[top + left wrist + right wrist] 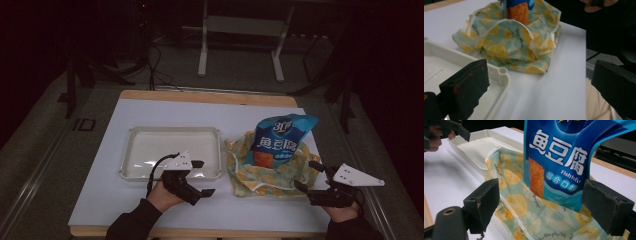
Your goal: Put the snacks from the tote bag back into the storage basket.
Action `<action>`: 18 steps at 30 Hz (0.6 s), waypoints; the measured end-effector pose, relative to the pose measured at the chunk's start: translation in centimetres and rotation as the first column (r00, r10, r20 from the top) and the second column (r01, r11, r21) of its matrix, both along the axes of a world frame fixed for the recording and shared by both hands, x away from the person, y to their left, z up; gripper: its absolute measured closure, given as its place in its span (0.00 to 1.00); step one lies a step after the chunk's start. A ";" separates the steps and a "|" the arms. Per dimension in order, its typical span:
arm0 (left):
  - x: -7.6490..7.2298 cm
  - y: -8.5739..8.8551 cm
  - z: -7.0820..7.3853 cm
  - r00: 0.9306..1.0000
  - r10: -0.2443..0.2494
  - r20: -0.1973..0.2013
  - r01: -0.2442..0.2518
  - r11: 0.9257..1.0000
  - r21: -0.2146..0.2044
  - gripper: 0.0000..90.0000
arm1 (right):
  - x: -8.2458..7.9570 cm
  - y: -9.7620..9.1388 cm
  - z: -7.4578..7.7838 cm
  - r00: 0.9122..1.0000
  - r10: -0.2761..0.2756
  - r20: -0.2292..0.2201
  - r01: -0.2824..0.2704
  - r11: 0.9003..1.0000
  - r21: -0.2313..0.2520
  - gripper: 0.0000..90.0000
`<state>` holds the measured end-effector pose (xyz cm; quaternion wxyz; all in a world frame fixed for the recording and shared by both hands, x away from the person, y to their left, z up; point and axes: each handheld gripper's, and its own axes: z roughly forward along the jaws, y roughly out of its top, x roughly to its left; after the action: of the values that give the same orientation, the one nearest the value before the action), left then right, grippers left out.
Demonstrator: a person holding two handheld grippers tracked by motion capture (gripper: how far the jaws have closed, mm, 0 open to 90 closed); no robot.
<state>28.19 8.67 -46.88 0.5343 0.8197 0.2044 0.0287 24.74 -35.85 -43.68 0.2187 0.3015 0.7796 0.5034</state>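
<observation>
A blue snack bag (281, 137) (559, 157) stands upright inside a crumpled lemon-print cloth bag (265, 175) (506, 42) (529, 212) at the table's right of centre. To its left lies an empty white tray (170, 131) (501, 72) (466, 155). My left gripper (205, 177) (541, 85) hovers at the tray's near right corner, open, jaws wide with nothing between them, pointing toward the cloth bag. My right gripper (305, 175) (545, 202) is at the cloth bag's right edge, open, its jaws on either side of the bag's near part without pressing on it.
A white sheet (150, 205) covers a wooden table whose edge shows at front and back. Behind the table stand a metal frame (240, 30) and cables on the floor (155, 70). The surroundings are dark.
</observation>
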 end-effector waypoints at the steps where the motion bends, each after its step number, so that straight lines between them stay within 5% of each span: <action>1: 0.2 -0.1 0.1 1.000 -0.002 -0.006 0.002 1.000 -0.010 0.02 | 0.1 0.0 0.1 1.000 0.001 0.005 -0.001 1.000 0.003 0.16; 18: 4.2 -4.8 1.7 0.999 -0.048 0.017 0.048 0.999 0.003 0.02 | 2.4 0.3 1.2 1.000 -0.012 0.029 0.013 1.000 -0.019 0.23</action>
<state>32.43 3.86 -45.14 0.5355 0.8248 0.1801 0.0230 27.18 -35.51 -42.46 0.2358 0.2972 0.7793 0.4988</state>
